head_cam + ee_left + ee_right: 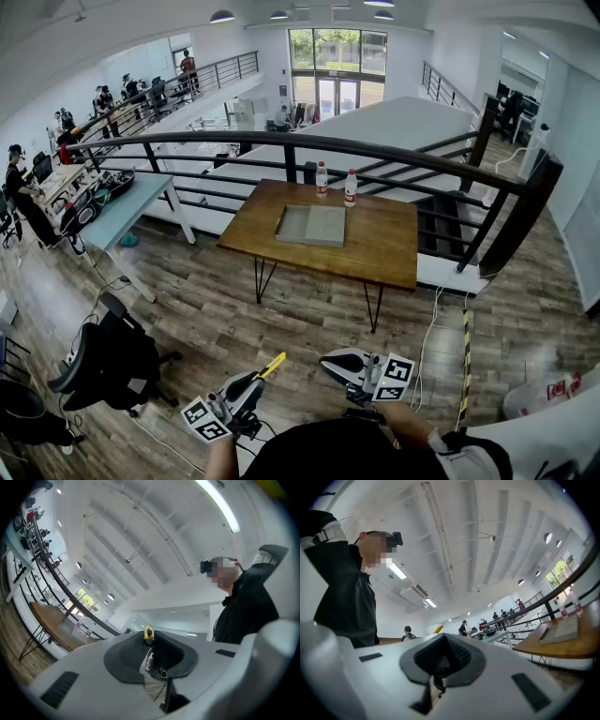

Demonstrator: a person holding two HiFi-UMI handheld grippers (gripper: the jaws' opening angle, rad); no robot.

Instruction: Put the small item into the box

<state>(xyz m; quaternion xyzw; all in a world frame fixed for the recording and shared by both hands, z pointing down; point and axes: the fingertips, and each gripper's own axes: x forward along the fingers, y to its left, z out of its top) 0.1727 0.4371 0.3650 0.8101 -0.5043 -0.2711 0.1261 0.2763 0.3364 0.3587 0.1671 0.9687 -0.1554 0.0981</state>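
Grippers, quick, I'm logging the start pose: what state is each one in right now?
Left gripper: jaws shut on a small yellow item.
Right gripper: jaws shut, nothing between them.

Bench [375, 248]: brown wooden top on thin black legs, standing beside the railing.
Bottles: two clear bottles, one [322, 178] and another [351, 187], upright and near each other at the bench's far edge.
Railing [375, 150]: dark curved bars running behind the bench's far edge.
Office chair [108, 361]: black, on the wooden floor [234, 309], well apart from the bench's left edge.
Pale table [127, 208]: off the bench's left edge, cluttered at its far end.
Cable [427, 337]: white, trailing on the floor below the bench's right corner.
Striped tape [463, 366]: yellow and black, just beside the cable.
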